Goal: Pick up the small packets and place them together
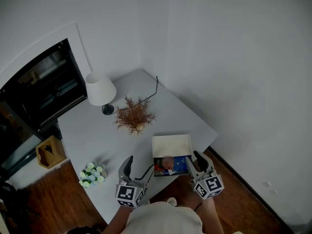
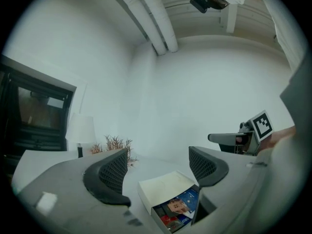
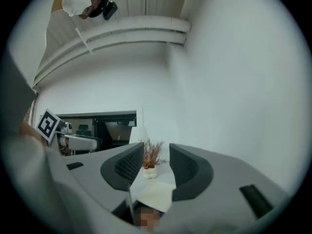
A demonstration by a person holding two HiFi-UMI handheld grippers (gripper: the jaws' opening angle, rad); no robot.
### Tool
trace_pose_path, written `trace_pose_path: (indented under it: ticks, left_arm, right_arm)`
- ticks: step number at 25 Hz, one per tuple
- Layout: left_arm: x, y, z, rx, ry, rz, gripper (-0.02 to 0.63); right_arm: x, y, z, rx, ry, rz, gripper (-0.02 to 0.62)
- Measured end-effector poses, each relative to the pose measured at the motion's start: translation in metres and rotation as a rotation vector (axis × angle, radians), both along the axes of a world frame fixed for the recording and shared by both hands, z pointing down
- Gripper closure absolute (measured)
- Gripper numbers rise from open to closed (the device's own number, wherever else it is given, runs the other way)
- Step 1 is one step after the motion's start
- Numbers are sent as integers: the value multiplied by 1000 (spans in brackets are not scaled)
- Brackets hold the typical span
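A white box (image 1: 171,145) with its lid laid back sits near the front edge of the grey table (image 1: 97,130). Several small colourful packets (image 1: 170,165) lie inside it. My left gripper (image 1: 134,168) hovers just left of the box, and its jaws stand open and empty. My right gripper (image 1: 195,161) hangs at the box's right side, also open with nothing between its jaws. In the left gripper view the box (image 2: 163,185) and the packets (image 2: 178,207) lie below and beyond the open left gripper (image 2: 158,167). In the right gripper view the box lid (image 3: 156,193) shows under the right gripper (image 3: 156,165).
A white lamp (image 1: 100,88) and a dried plant (image 1: 133,116) stand at the back of the table. A small flower bunch (image 1: 91,174) sits near its left edge. A wooden crate (image 1: 49,151) rests on the floor by a dark cabinet (image 1: 44,91). Walls close in on the table's right.
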State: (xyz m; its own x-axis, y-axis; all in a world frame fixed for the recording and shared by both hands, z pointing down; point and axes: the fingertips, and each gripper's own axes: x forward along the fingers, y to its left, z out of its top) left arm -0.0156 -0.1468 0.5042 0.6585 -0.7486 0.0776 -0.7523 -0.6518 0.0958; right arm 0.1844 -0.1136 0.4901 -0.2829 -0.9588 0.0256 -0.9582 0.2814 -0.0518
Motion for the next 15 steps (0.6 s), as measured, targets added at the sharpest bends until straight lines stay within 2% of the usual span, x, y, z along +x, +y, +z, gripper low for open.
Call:
trace_pose_path:
  ticks: [3, 6, 7, 8, 13, 15]
  left_arm:
    - [1, -1, -13, 25, 5, 0, 230]
    - [3, -1, -21, 44, 0, 3, 230]
    - [3, 0, -23, 50, -2, 5, 230]
    - [3, 0, -26, 56, 0, 5, 230]
    - [2, 2, -36, 82, 46, 0, 229]
    - [5, 3, -35, 89, 18, 20, 234]
  right_arm:
    - [12, 2, -30, 101, -1, 73, 417]
    - [22, 9, -44, 158, 15, 149, 408]
    - [23, 11, -46, 164, 16, 168, 316]
    - [24, 13, -47, 165, 18, 176, 267]
    - [16, 20, -46, 154, 82, 142, 267]
    - [18, 21, -46, 149, 67, 137, 267]
